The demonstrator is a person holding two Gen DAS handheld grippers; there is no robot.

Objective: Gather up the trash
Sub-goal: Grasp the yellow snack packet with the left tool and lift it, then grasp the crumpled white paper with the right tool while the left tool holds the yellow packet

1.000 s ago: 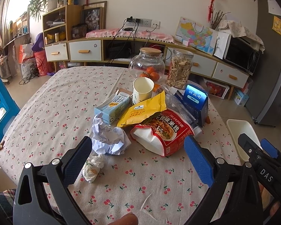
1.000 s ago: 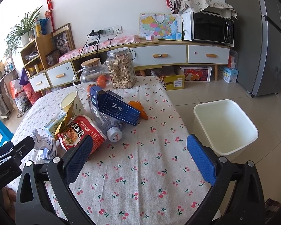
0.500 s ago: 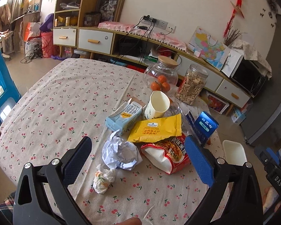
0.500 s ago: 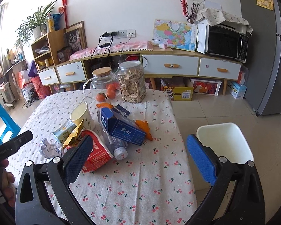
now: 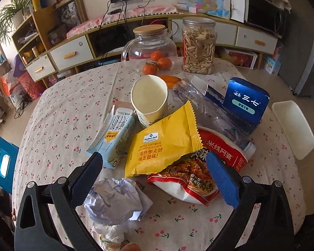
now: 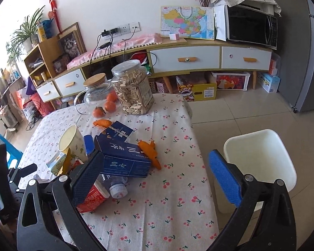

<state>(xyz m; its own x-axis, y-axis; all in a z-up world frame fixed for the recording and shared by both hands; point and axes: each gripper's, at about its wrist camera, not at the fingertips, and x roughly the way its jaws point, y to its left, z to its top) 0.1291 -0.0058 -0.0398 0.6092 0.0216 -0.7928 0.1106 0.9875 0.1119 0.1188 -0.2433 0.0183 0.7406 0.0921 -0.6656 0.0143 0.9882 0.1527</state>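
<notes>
On the bench, heaped at the middle of the cherry-print cloth: trash, mixed lot, none yet collected.

Item: yellow snack wrapper (image 5: 163, 144), flat, lying over the red noodle packet (image 5: 201, 167) and leaning against the paper cup (image 5: 149, 100).
Item: milk carton (image 5: 113, 138), crushed, just left of the wrapper.
Item: crumpled paper (image 5: 117, 200), nearest the left gripper (image 5: 155, 177), partly under its left pad.
Item: clear plastic bottle (image 5: 211, 115), on its side, its cap end (image 6: 118, 189) poking out beside the red packet.
Item: blue carton (image 6: 123, 159), resting on the bottle; orange peel (image 6: 150, 153) touching its far edge.

Receptacle: white bin (image 6: 259, 165), on the floor off the bench's right side, mouth open (appears empty).

Not trash, by judgement: glass jug (image 5: 150, 48) with tangerines and seed jar (image 5: 198, 46), at the far edge.

Tools: left gripper over the heap, jaws spread wide and holding nothing, the yellow wrapper and red packet in the span between them. Right gripper (image 6: 157, 177) nearer the bin, jaws likewise released and empty.

Step in hand, as judged: choosing a first piece. Handling note: take the top layer first, since the wrapper is slippery and thin; pinch a raised edge, not the flat face. Lift clear before swinging toward the bin, so the cup is not toppled. Risk: dragging the packet beneath along with it.
</notes>
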